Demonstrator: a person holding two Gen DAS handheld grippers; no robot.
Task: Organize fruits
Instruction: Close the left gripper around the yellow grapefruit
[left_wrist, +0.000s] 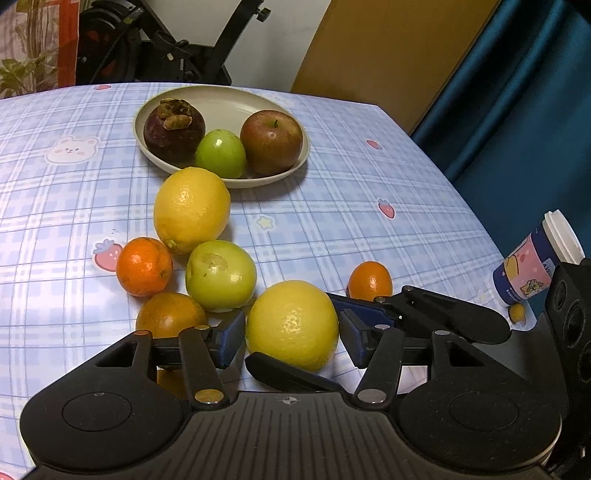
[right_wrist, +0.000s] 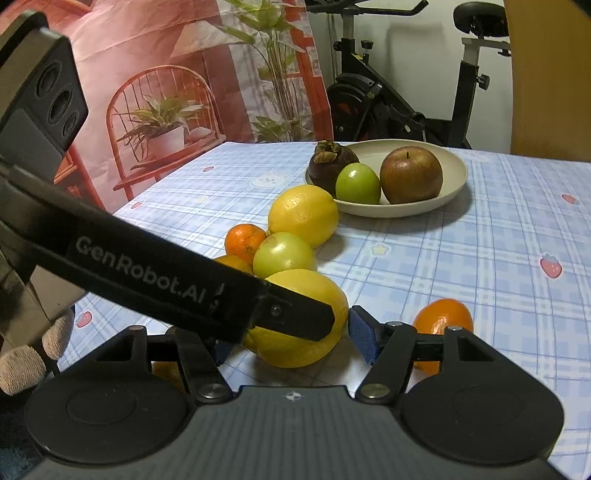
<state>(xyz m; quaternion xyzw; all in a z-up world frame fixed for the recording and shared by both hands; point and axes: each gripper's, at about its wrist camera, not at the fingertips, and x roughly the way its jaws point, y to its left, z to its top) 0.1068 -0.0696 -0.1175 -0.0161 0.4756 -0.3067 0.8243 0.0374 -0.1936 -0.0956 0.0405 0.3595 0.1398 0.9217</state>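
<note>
Both tongs bracket the same near lemon (left_wrist: 291, 325) on the plaid counter (left_wrist: 369, 206). The left tongs (left_wrist: 291, 334) stand spread, with slim gaps between their blue pads and the peel. The right tongs (right_wrist: 291, 338) also stand spread — their right pad is clear of the fruit, the left pad hidden behind the other tool. At 12 o'clock the plate (left_wrist: 291, 171) holds a mangosteen (left_wrist: 173, 129), a small green fruit (left_wrist: 221, 153) and an apple (left_wrist: 271, 142). Between plate and lemon lie a second lemon (left_wrist: 191, 208), a green fruit (left_wrist: 220, 275) and two oranges (left_wrist: 144, 266) — a third orange (left_wrist: 370, 280) sits at 2 o'clock.
</note>
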